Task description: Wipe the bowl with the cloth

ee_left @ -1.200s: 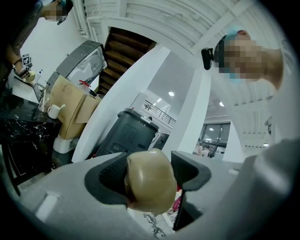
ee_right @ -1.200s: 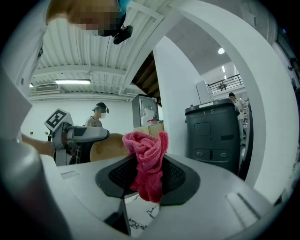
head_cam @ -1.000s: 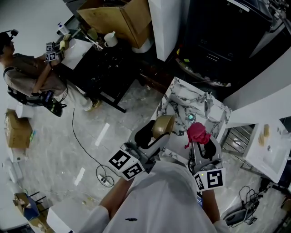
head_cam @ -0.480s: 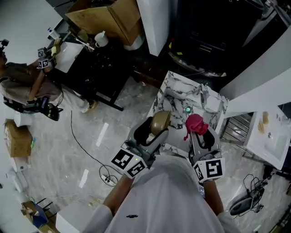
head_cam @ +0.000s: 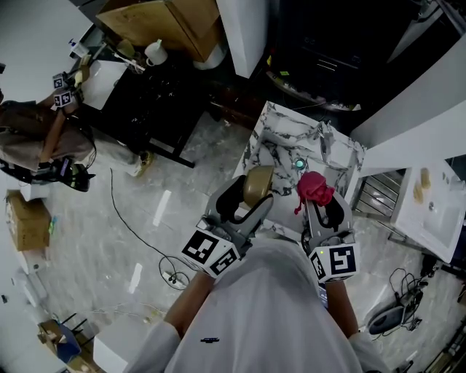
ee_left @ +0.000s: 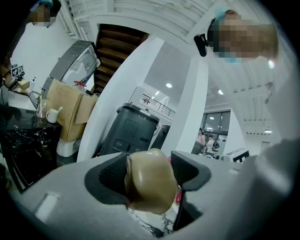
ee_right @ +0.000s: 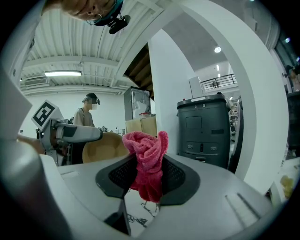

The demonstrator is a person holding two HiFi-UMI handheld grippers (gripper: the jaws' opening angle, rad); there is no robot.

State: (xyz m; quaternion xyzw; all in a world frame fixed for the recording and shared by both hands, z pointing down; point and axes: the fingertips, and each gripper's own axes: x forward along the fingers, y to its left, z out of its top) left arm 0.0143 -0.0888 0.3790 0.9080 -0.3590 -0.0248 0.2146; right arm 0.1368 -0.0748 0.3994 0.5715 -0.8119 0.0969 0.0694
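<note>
A tan bowl [head_cam: 257,185] is held up in the air, clamped by its rim in my left gripper [head_cam: 251,195]; in the left gripper view the bowl [ee_left: 149,180] fills the gap between the dark pads. My right gripper [head_cam: 318,205] is shut on a bunched pink cloth [head_cam: 314,189], seen in the right gripper view as a crumpled wad [ee_right: 146,159] between the pads. Bowl and cloth hang side by side, a short gap apart, above a small marble-topped table [head_cam: 284,149]. The bowl [ee_right: 104,147] also shows at the left of the right gripper view.
A small teal object [head_cam: 299,165] lies on the marble table. A white counter [head_cam: 434,218] stands at the right. At the far left a person [head_cam: 44,138] works at a dark table [head_cam: 156,95] beside a cardboard box [head_cam: 171,20]. A cable [head_cam: 138,233] trails over the floor.
The head view has shifted slightly, so the scene sits a little differently in frame. Both grippers keep their hold, bowl and cloth staying side by side.
</note>
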